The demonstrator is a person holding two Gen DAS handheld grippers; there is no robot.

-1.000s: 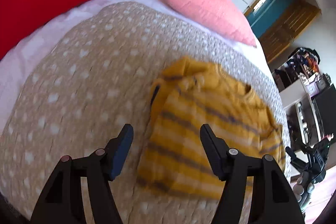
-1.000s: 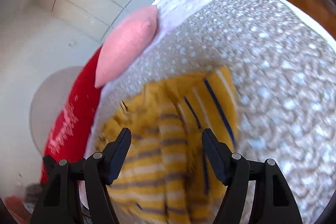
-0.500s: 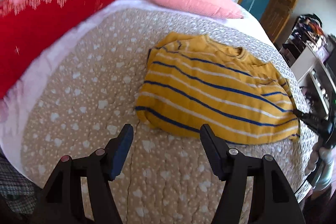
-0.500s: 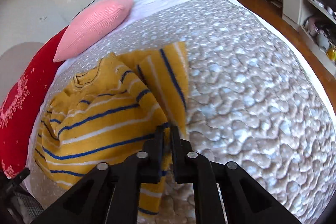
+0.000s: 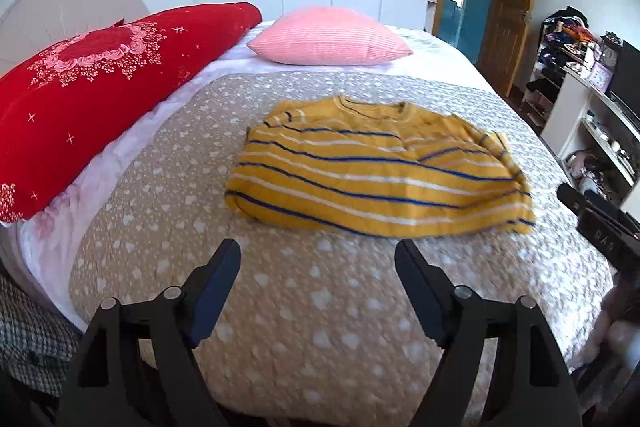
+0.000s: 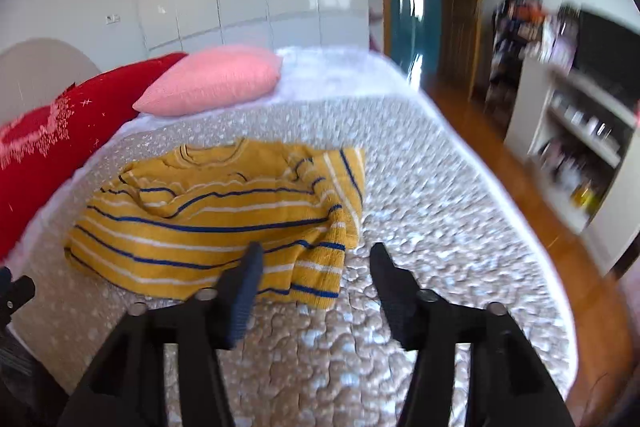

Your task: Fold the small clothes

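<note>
A yellow sweater [image 5: 376,179] with blue and white stripes lies on the beige dotted quilt [image 5: 304,299], its sleeves folded in over the body and the collar toward the pillows. My left gripper [image 5: 318,259] hovers near the bed's front edge, short of the sweater's hem; its jaws are opening with nothing between them. In the right wrist view the sweater [image 6: 208,223] lies ahead and to the left. My right gripper [image 6: 316,263] is just off the sweater's near right corner, jaws opening and empty. The right gripper's tip [image 5: 588,211] shows at the left view's right edge.
A red patterned pillow [image 5: 92,99] and a pink pillow [image 5: 328,37] lie at the head of the bed. White shelves [image 6: 580,135] with clutter stand to the right across a wooden floor [image 6: 532,187]. A wooden door [image 5: 508,7] is behind.
Both grippers have pulled back and risen away from the sweater. The right gripper was shut at the sweater's near edge half a second ago and has now opened, leaving it lying there.
</note>
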